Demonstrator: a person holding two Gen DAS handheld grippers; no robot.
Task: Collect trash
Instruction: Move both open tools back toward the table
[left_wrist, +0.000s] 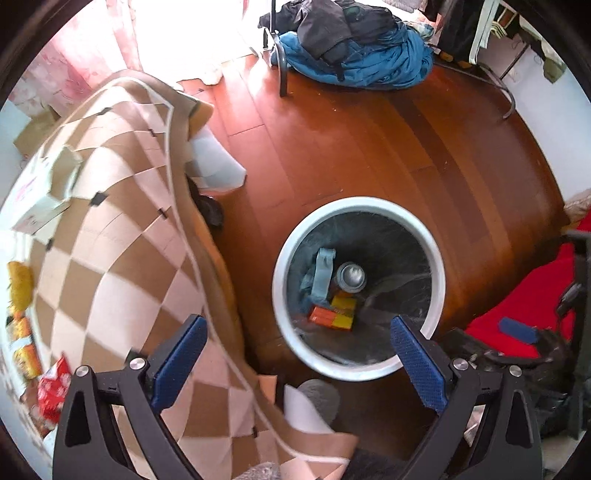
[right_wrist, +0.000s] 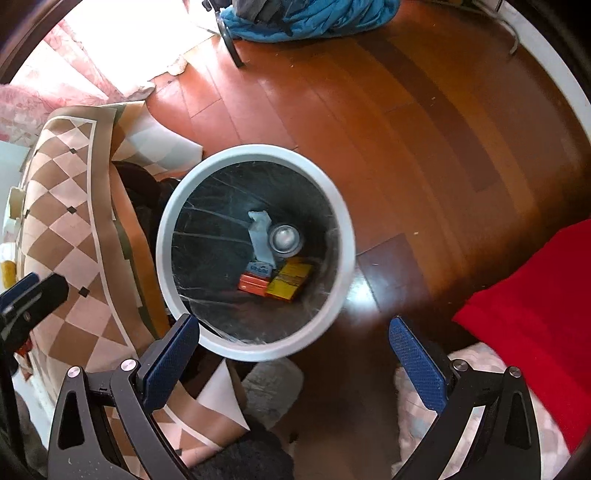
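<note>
Both grippers hang over the floor with nothing between their blue pads. The left gripper (left_wrist: 299, 365) has its fingers spread wide and empty; so does the right gripper (right_wrist: 293, 363). The bin (left_wrist: 437, 280) stands on the wooden floor (left_wrist: 369, 147), its mouth open upward, just ahead of the left fingers toward 12 o'clock. In the right wrist view it lies toward 11 o'clock, its near rim touching the picture of the left pad.

Inside it lie a can (left_wrist: 351, 275) seen end-on, a yellow and orange box (left_wrist: 334, 314) lying flat, and a pale blue wrapper (left_wrist: 323, 267).

More litter (left_wrist: 22, 328) lies on the checked tablecloth (left_wrist: 122, 229) at 9 o'clock of the left gripper, which is likely the nearer one. The cloth's edge hangs close beside the bin; open floor lies toward 1 o'clock.
</note>
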